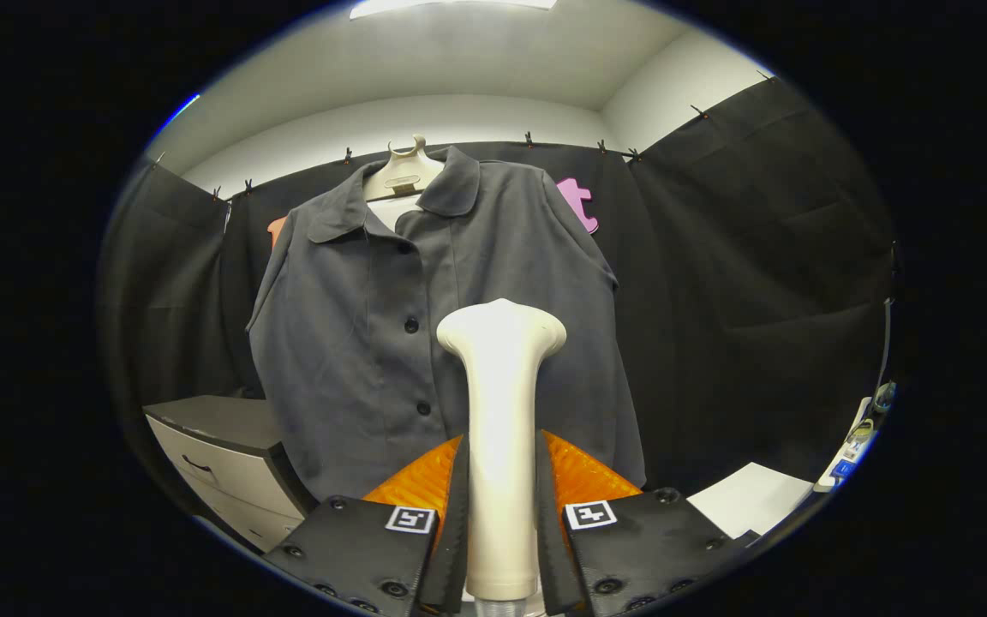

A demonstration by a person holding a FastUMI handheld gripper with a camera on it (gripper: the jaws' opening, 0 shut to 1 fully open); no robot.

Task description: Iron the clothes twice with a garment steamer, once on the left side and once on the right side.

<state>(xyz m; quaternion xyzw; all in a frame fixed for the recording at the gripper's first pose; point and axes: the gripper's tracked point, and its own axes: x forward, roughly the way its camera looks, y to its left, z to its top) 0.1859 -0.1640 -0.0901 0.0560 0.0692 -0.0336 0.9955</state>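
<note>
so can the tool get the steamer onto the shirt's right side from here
Probably yes. The tool is shut on the steamer, whose head rises in front of the hanging grey shirt, and nothing stands between them; the cabinet sits low, off to one side.

Black cloth walls (759,257), drawer cabinet (219,454), ceiling light (451,5)

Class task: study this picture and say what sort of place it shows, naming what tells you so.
Probably a curtained recording booth: black cloth wall clipped up below a white ceiling, a grey buttoned shirt on a cream hanger, a grey drawer cabinet. The gripper is shut on the cream plastic steamer.
</note>
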